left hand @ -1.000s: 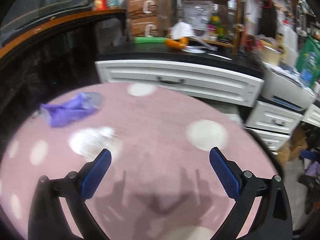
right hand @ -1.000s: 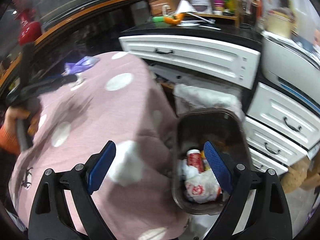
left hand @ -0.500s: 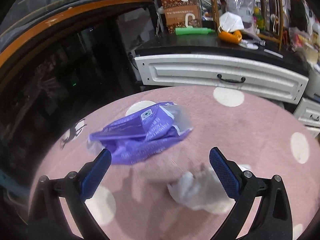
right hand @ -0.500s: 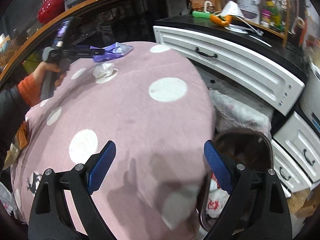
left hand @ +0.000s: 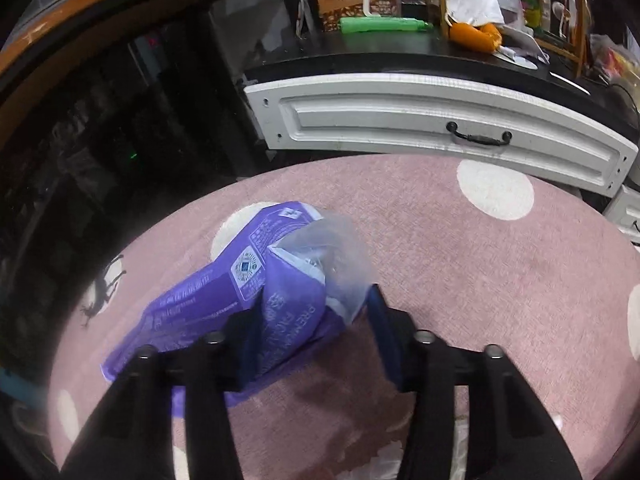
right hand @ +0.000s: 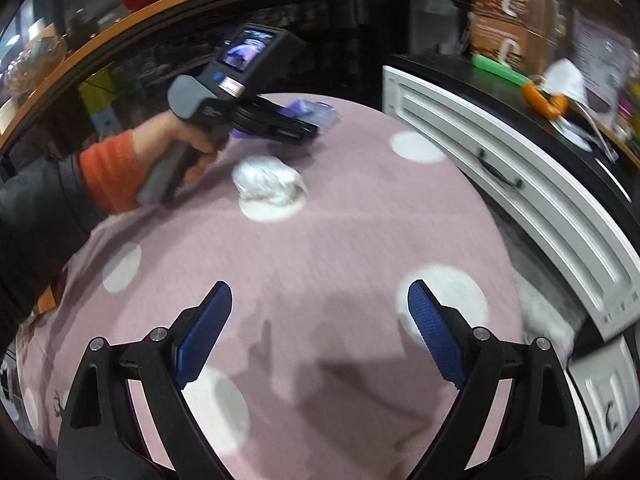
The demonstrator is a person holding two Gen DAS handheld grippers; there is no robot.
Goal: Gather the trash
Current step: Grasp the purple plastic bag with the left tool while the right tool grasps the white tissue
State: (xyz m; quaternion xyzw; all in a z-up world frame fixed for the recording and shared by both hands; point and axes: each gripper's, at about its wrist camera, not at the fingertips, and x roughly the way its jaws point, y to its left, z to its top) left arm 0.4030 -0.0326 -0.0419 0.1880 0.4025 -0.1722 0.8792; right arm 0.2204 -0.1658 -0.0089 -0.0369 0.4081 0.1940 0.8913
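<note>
A dark curved glass front with an orange-brown wooden rim [left hand: 60,36] fills the far left. On the round tabletop [left hand: 460,280], under a soft pink cloth with large white dots, lies a crinkled purple plastic packet [left hand: 224,292] with printed text and a clear film end. The left gripper [left hand: 310,326] has come over it, and its blue-padded jaws are closing with the packet between them; the left pad presses into the purple film while the right pad sits at the clear end, so a firm grip cannot yet be told. In the right wrist view a hand [right hand: 180,140] in an orange cuff holds that gripper by its grey handle at the far edge of the cloth. Just to its right a crumpled white tissue [right hand: 268,180] sits on a white dot, near the packet but apart from it. The right gripper [right hand: 320,332] hovers over bare cloth, its textured blue jaws spread wide and empty. Farther right runs a white panelled drawer front [left hand: 440,120] with a black metal handle, under a glossy black counter
</note>
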